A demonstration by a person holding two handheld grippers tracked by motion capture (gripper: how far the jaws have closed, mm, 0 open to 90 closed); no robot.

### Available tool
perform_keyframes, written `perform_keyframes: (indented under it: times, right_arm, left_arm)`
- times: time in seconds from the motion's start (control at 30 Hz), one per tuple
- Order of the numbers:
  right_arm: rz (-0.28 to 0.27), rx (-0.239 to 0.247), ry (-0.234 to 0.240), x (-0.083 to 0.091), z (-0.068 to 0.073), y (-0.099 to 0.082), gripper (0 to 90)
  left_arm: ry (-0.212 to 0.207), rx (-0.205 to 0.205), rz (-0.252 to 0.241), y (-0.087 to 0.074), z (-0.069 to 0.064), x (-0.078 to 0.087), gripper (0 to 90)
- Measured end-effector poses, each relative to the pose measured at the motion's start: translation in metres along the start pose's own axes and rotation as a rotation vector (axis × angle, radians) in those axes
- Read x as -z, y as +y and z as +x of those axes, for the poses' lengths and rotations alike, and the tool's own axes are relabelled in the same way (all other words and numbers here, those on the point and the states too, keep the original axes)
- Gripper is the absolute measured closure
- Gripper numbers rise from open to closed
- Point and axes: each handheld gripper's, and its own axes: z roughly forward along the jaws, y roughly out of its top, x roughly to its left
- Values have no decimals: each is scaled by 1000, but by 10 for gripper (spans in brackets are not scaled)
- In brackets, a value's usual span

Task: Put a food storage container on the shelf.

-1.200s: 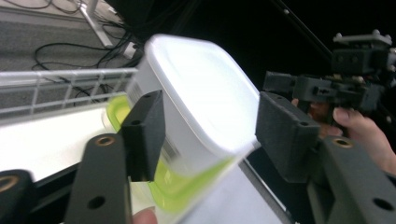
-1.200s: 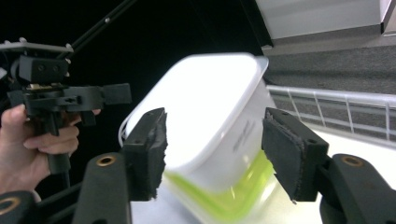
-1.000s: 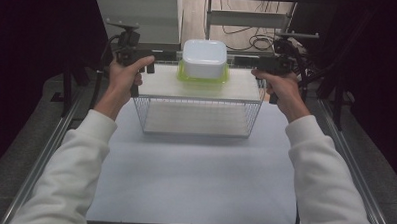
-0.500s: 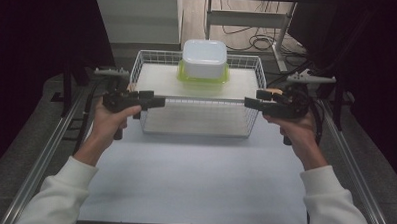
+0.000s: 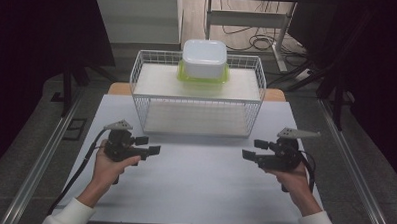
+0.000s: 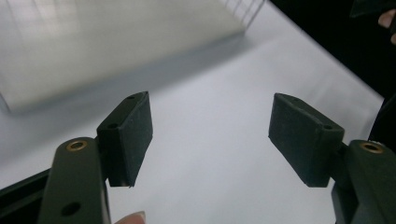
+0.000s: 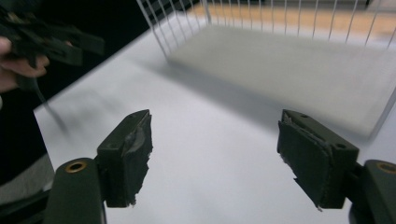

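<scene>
Two claws are in hand at the near part of the desk point(image 5: 193, 192), facing each other, well apart. The left claw point(image 5: 149, 145) stands wide with nothing between its pads; its jaws have just been opening. The right claw point(image 5: 252, 149) is likewise wide and empty, jaws also just opening.

The wire basket point(image 5: 197, 99) sits ahead of both claws, between them and beyond their tips, apart from each. On top of the basket, at its far side, rests a white tub point(image 5: 204, 57) upon a green lid point(image 5: 202, 77); both lie well beyond either claw.

Risks, as judged: the tub sits high on the basket, so a knock against the wires on approach could shift or tip it. A one-sided pull on the basket could swing it and slide the tub off. Thin wire gives the pads little to bite, so a grip may slip.

Hard to make out: both gripper views are blurred, and the basket is cut off in each. Whether the tub holds anything cannot be told. What the white sheet inside the basket is remains unclear.
</scene>
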Motion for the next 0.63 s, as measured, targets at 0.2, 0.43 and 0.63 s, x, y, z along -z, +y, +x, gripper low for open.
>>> perform_keyframes:
  times: [0.2,0.43,0.63]
  right_arm:
    - [105,10,-45,-16,-3,-32,211]
    - [89,38,-55,-19,-3,-35,208]
    - [74,28,-54,-17,-3,-36,181]
  left_arm:
    - [9,-2,27,-15,-2,-2,297]
    - [14,13,25,-18,2,-1,296]
    - [21,9,32,-20,3,-3,292]
